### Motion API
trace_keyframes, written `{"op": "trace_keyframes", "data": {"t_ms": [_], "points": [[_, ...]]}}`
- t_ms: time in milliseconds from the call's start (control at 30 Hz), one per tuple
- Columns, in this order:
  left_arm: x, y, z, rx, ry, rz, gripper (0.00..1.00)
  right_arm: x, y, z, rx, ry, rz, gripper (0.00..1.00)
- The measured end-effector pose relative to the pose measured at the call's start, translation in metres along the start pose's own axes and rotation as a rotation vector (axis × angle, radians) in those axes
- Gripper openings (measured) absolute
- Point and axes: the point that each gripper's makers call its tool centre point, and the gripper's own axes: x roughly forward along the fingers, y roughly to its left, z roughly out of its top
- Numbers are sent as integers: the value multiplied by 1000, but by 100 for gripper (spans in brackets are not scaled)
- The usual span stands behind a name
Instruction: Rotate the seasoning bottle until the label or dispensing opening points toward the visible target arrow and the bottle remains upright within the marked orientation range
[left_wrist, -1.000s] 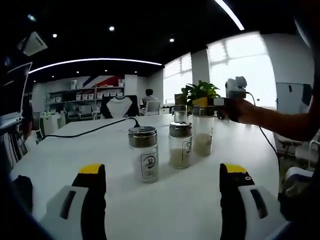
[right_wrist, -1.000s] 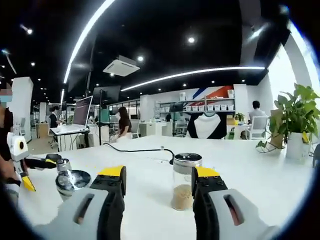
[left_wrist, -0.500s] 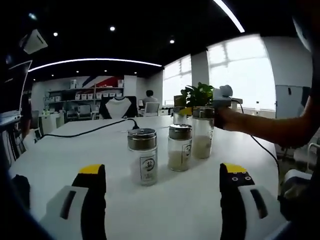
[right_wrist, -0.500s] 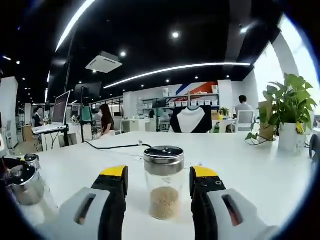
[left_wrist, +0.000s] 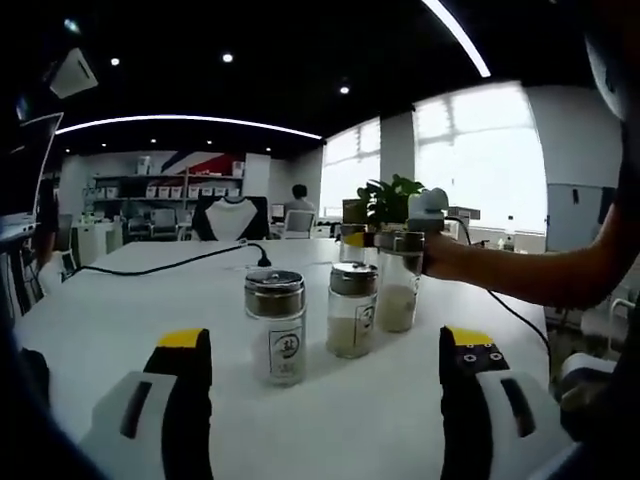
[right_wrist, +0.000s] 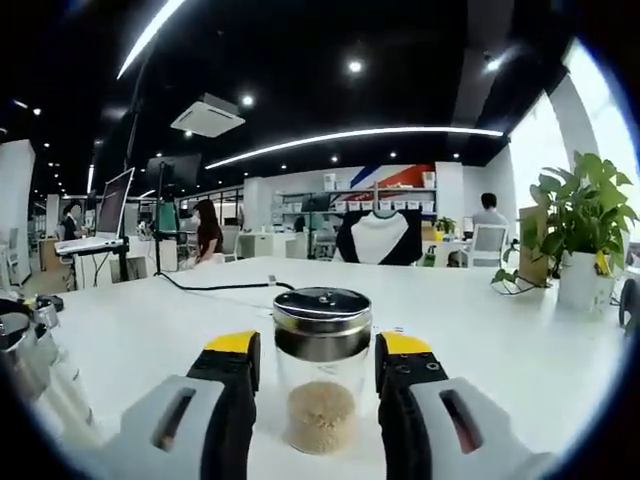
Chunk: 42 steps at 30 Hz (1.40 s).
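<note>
So in the right gripper view our right gripper (right_wrist: 318, 370) has its yellow-tipped jaws either side of the seasoning bottle (right_wrist: 321, 368); the glass sits right between them, looking just about touching on both sides, though we honestly can't tell if they're actually pinching it or just sitting close. The bottle stands upright on the white table (right_wrist: 480, 330), metal lid on top, brownish grains in the bottom; we can't make out a label on this side.

Around it: a black cable (right_wrist: 215, 287) snakes across the table behind the bottle; a potted plant (right_wrist: 585, 240) stands off to the right near the table edge; another glass shaker (right_wrist: 25, 350) peeks in at the far left, blurry.

From the left gripper view, our left gripper (left_wrist: 325, 400) hangs with its jaws wide apart and nothing between them; three shakers stand in a row ahead of it. The nearest one (left_wrist: 276, 326) has a label facing us; the middle one (left_wrist: 352, 309) is just beside it; the far one (left_wrist: 400, 290) is where the other gripper (left_wrist: 425, 215) and the person's hand (left_wrist: 445, 258) come in from the right. So those two nearer shakers stand between the left gripper and the held bottle.
</note>
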Motion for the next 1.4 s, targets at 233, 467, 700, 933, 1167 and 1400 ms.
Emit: {"op": "trace_keyframes", "data": {"t_ms": [233, 467, 700, 933, 1167, 1400], "points": [[-1, 4, 2, -45, -11, 9, 99, 0, 0, 2, 3, -9, 5, 36], [-3, 4, 4, -20, -20, 17, 100, -8, 2, 9, 12, -36, 33, 35], [-8, 11, 11, -6, -57, 52, 100, -29, 3, 35, 0, -79, 52, 35], [-9, 3, 23, -42, -117, 20, 100, -58, 6, 41, -17, -85, 66, 35], [-10, -7, 29, -17, -133, 0, 94, -89, 14, 33, 12, -84, 80, 35], [-14, -18, 33, 61, -128, -14, 97, -119, 24, 32, 30, -100, 87, 35]]}}
